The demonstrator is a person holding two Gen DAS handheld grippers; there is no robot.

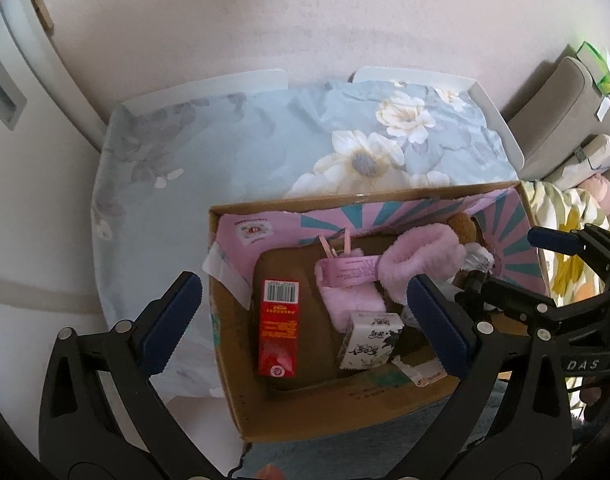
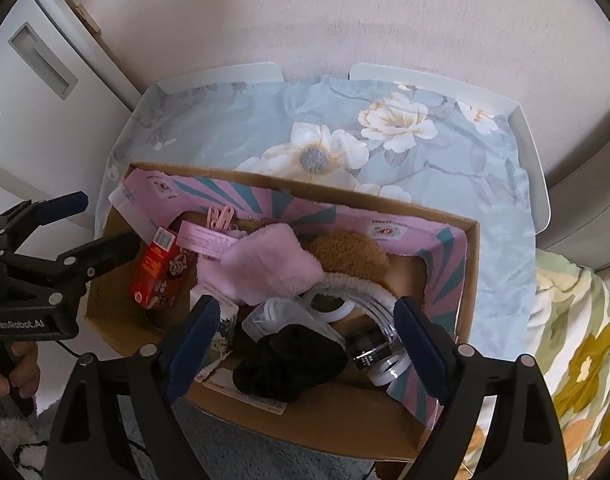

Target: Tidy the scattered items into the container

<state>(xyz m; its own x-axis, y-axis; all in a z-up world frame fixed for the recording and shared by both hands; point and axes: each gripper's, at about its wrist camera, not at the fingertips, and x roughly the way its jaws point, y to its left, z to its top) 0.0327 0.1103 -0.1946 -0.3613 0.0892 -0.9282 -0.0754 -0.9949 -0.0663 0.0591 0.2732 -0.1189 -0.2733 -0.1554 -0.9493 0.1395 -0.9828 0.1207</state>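
Your left gripper point(image 1: 303, 324) and right gripper point(image 2: 309, 344) both hang empty with jaws spread over the cardboard box point(image 2: 471, 280), which already holds everything, and the floral-covered surface point(image 1: 233, 152) looks clear, so you seem nearly finished.

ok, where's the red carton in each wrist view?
Left wrist: red carton lies bottom centre, barcode end up, in the cardboard box.
Right wrist: red carton at left centre, tilted, same box.
Shared landmark: the pink tag beside it.
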